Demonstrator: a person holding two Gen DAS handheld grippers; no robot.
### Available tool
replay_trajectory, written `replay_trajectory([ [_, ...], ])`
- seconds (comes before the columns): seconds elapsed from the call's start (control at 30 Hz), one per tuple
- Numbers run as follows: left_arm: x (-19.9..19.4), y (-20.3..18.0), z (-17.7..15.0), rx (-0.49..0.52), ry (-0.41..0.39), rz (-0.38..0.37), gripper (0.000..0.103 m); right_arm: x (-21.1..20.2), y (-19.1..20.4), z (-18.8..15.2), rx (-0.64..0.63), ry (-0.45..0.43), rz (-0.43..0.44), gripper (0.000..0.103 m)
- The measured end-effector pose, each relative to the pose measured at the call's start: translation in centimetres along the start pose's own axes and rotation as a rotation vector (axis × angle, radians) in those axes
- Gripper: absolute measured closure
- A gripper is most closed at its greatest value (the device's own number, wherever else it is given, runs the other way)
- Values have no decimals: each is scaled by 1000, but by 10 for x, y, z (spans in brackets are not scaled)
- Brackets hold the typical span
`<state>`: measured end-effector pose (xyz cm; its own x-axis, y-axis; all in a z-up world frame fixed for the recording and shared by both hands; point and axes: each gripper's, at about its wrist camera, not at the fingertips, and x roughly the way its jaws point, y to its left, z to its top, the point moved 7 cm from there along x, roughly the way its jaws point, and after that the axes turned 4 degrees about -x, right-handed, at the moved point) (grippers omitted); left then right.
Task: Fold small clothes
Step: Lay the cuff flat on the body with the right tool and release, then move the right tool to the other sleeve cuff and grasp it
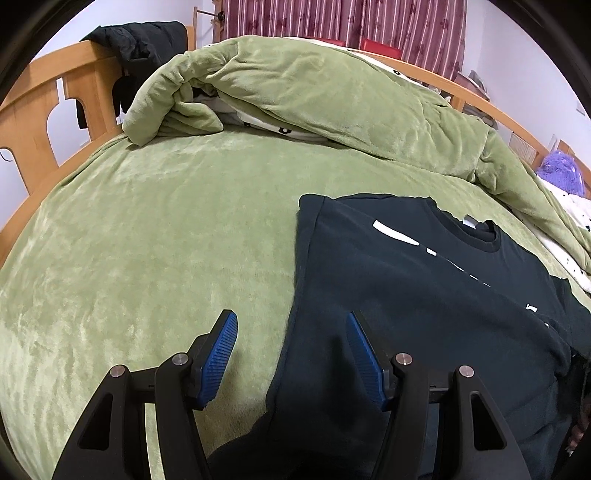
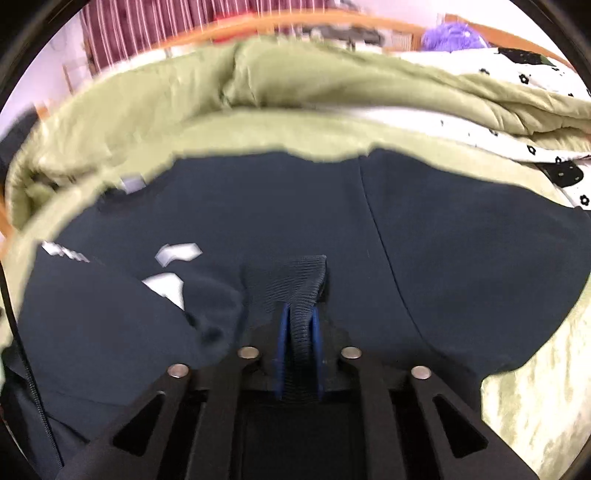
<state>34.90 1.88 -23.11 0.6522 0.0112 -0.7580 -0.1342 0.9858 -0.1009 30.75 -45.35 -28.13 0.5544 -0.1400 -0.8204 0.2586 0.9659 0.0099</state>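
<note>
A bed w/ a green plush cover is seen as the work surface; a green quilt is heaped along its far side, w/ white black-dotted fabric showing under and beside it. A wooden bed frame is seen at the left, w/ a black garment draped over it. Striped maroon curtains and pale walls are seen behind. A purple fuzzy item is seen at the far right.

The dark navy sweatshirt w/ white print is laid flat on the cover, toward the right side of the bed, neck hole toward the quilt.

Left wrist view only: the left gripper is seen roughly half open, nothing between its blue pads; one finger is over bare cover, the other over the sweatshirt's left edge. Contact w/ the fabric cannot be told.

Right wrist view only (blurred): the right gripper is seen nearly closed, w/ a ribbed cuff of the sweatshirt pinched between its pads, over the garment's body.
</note>
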Motion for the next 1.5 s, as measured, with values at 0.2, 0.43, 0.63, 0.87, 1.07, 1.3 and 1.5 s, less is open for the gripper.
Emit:
replay_trajectory([
  [0.2, 0, -5, -1, 14, 0, -3, 44, -16, 0, 0, -39, -31, -49, 59],
  [0.43, -6, -18, -1, 42, -4, -12, 44, -70, -12, 17, -36, -172, -68, 44],
  [0.63, -13, -29, 2, 66, -19, -16, 44, -104, -40, 34, -1, -230, -81, 31],
  [0.87, -17, -39, 2, 82, -37, -17, 42, -122, -114, 29, 55, -218, -146, 26],
  [1.07, -6, -43, -3, 102, -32, 14, 39, -114, -192, 2, 137, -170, -193, 26],
  [1.3, 7, -45, -9, 100, -33, 27, 36, -79, -260, -34, 262, -106, -178, 26],
  [1.5, 13, -47, -11, 119, -56, 33, 34, -34, -287, -48, 331, -73, -137, 26],
])
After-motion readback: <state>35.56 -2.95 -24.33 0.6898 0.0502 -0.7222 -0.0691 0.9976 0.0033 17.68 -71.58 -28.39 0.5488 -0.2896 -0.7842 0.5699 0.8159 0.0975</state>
